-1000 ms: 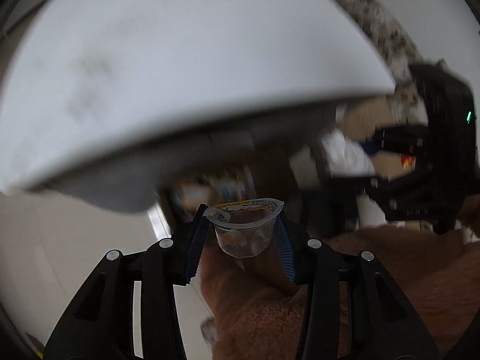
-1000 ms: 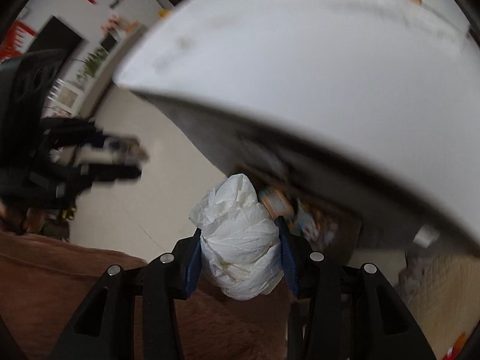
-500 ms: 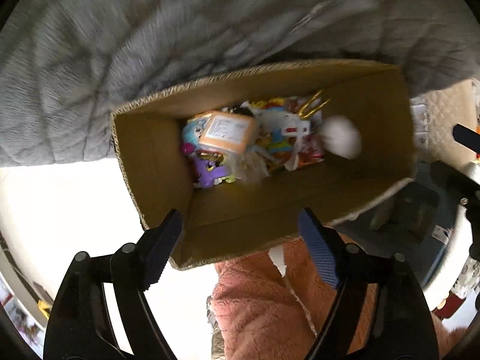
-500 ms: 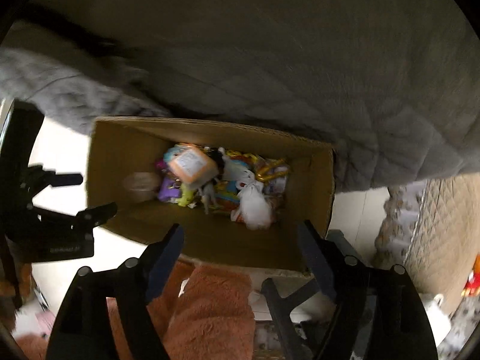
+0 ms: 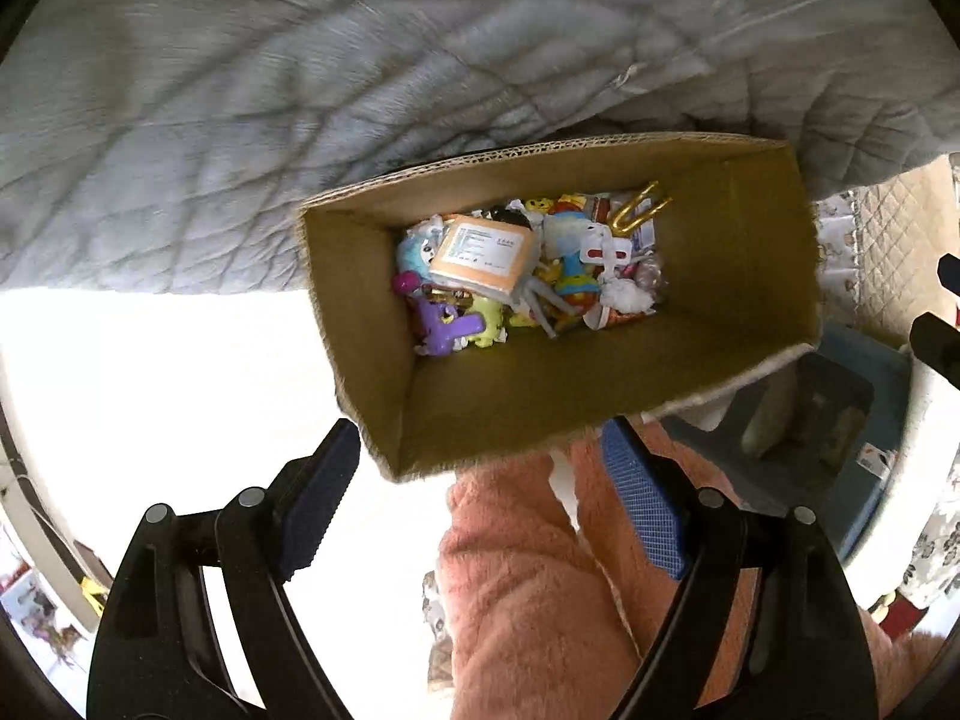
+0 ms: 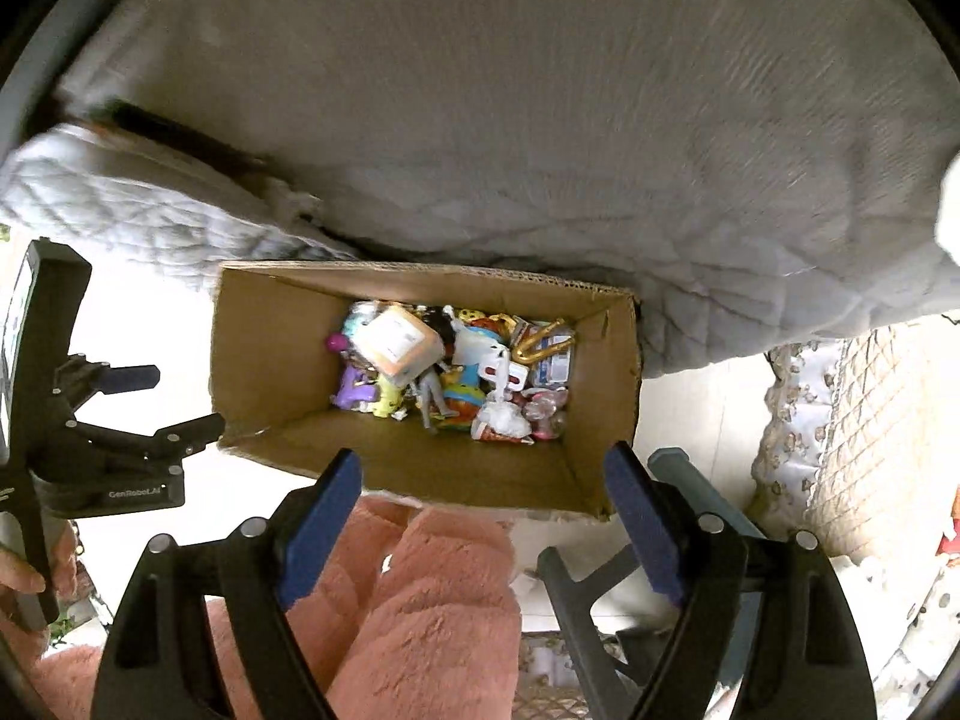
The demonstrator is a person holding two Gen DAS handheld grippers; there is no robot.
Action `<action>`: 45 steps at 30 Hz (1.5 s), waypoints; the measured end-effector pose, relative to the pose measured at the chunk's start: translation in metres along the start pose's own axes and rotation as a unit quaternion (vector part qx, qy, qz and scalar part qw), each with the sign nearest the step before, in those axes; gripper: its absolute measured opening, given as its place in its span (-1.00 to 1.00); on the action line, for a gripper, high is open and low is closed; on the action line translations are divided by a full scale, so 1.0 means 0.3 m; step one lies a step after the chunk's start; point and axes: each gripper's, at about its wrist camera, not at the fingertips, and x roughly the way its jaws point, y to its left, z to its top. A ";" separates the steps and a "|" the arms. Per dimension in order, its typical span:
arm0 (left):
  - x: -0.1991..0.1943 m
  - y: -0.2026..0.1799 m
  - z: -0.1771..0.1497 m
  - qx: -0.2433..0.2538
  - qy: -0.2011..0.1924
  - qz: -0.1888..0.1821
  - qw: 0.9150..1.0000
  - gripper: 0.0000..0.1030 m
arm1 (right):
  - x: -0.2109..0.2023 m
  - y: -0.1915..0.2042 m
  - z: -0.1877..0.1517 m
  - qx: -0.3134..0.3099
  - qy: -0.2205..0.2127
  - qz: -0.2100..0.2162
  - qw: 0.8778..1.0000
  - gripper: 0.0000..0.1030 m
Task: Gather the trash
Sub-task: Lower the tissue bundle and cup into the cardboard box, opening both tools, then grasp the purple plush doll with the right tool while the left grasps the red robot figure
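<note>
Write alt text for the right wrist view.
The open, empty right claw hangs above a cardboard box holding toys, wrappers and a crumpled white tissue. Grey quilted bedding lies beyond; the open left claw is at left.

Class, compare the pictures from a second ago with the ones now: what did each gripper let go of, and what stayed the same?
The left gripper released its clear plastic cup and the right gripper released its white crumpled tissue, which now lies in the cardboard box. Both swung from the white tabletop to above the box, jaws open. For the last half second box and contents are unchanged.
</note>
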 end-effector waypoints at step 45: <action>-1.091 0.311 0.145 -0.071 -0.288 -0.070 0.952 0.76 | -1.104 -0.003 1.120 0.045 -0.332 0.184 0.924 0.28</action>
